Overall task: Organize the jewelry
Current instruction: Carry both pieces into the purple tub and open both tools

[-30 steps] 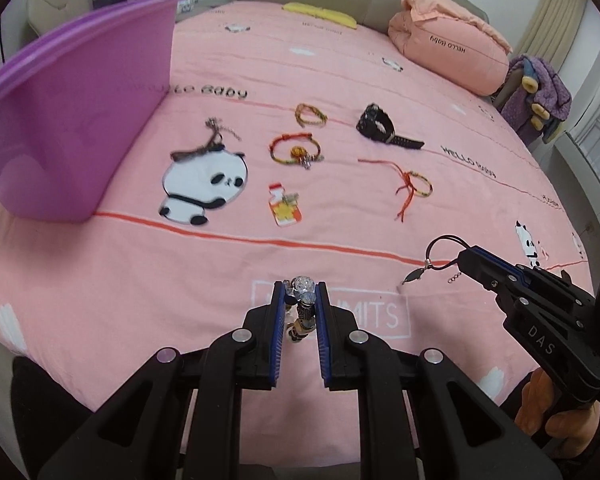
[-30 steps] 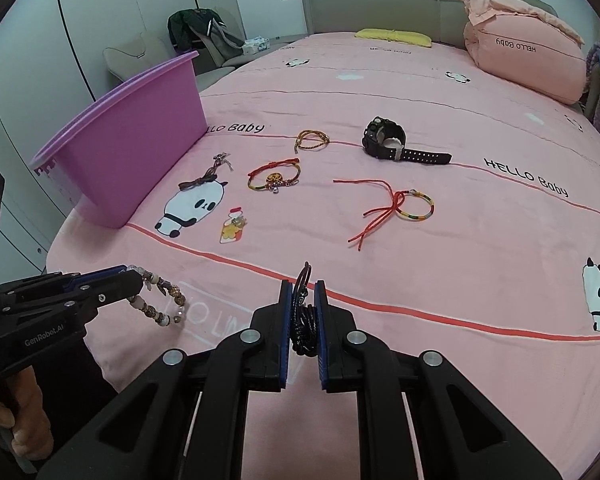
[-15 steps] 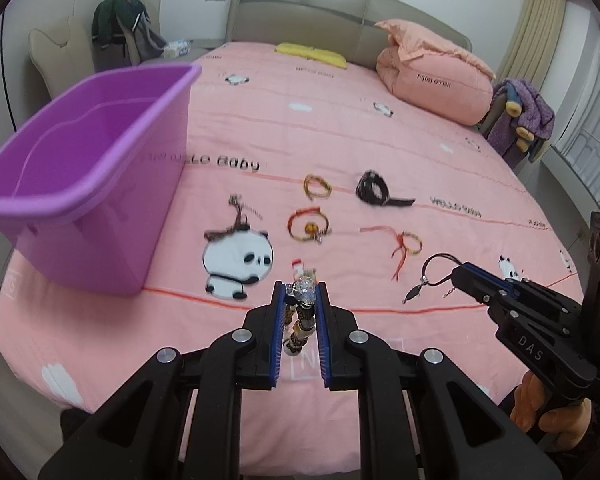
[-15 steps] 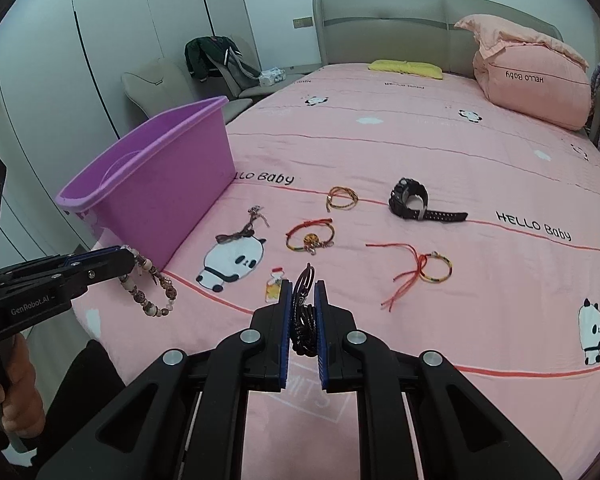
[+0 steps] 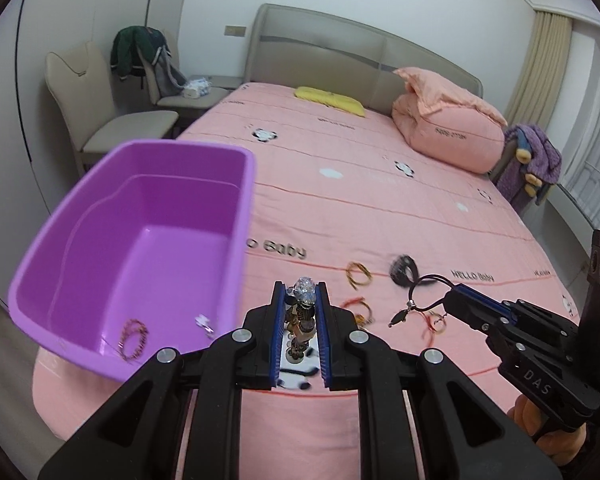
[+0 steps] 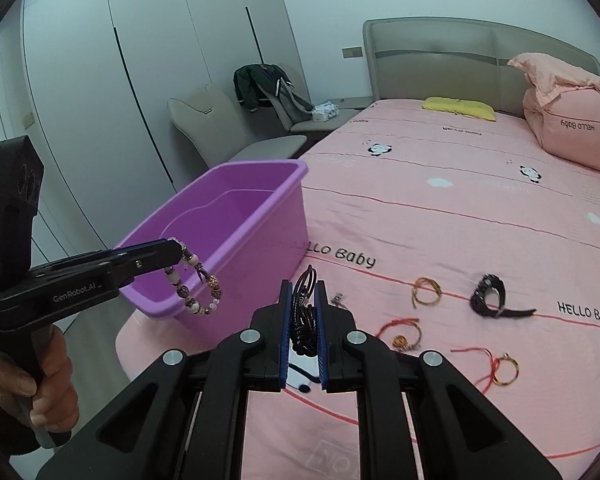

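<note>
My left gripper is shut on a beaded bracelet, held in the air just right of the purple bin. In the right wrist view the left gripper dangles the beaded bracelet by the bin's near corner. My right gripper is shut on a black cord necklace, above the pink bed. The left wrist view shows the right gripper with the black cord looping from it. A bracelet and a small silver piece lie in the bin.
Loose on the bedspread lie a gold bangle, a black watch, a red charm bracelet and a red string bracelet. A pink pillow and a yellow cushion sit by the headboard. A chair stands left.
Both grippers have risen and pulled back from the bedspread, each still holding its piece. The bin's inside has come into view, and the left gripper now sits close beside the bin.
</note>
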`<state>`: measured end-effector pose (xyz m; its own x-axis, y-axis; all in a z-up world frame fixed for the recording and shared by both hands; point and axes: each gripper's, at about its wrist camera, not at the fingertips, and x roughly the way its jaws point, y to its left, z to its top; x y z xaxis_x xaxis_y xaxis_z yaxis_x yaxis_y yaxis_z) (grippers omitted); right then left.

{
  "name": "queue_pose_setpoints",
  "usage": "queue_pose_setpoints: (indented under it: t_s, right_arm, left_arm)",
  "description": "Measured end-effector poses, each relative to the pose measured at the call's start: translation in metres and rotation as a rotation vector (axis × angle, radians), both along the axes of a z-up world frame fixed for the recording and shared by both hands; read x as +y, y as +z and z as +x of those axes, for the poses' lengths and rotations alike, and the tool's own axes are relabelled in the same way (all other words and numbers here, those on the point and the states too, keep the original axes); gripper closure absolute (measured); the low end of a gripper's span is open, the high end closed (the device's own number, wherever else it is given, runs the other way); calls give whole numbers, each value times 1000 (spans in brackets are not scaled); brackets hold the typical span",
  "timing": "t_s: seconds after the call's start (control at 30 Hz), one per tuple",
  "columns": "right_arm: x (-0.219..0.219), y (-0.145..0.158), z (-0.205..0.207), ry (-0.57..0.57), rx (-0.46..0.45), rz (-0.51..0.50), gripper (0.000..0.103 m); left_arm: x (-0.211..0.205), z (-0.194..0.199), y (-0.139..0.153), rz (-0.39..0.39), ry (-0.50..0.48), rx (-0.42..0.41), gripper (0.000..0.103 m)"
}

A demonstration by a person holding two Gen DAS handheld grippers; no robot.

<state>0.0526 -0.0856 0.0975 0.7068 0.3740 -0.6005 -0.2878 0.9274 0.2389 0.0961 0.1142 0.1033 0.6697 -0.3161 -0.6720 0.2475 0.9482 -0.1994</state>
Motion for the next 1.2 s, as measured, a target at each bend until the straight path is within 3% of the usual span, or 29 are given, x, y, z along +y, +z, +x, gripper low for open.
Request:
queue_pose_setpoints:
  t_s: [0.23,0.5,0.73,1.03,1.1,1.13,1.2]
  right_arm:
    - [73,15,54,111,-8,15,92]
    - [143,-1,100,201,65,13,92]
    - [177,-21,127,222,162,-27,92]
    - [197,-47,151,216,259,-90,92]
    - [196,-50,151,202,261,-102,86]
    - [195,-50,151,191,256,-109,77]
    - [192,-47,151,175,233,-109,69]
  left_arm:
    - [63,39,2,37,99,-1,89]
    - [115,66,-24,68,184,70,89]
    - [143,83,-53,61,229,165,88]
    - [147,101,-76,96,234,241,88]
    - [149,102,-78,104,253,256,87]
    - [151,103,-79,99,264,262,86]
    - [156,102,-76,92,299,255,72]
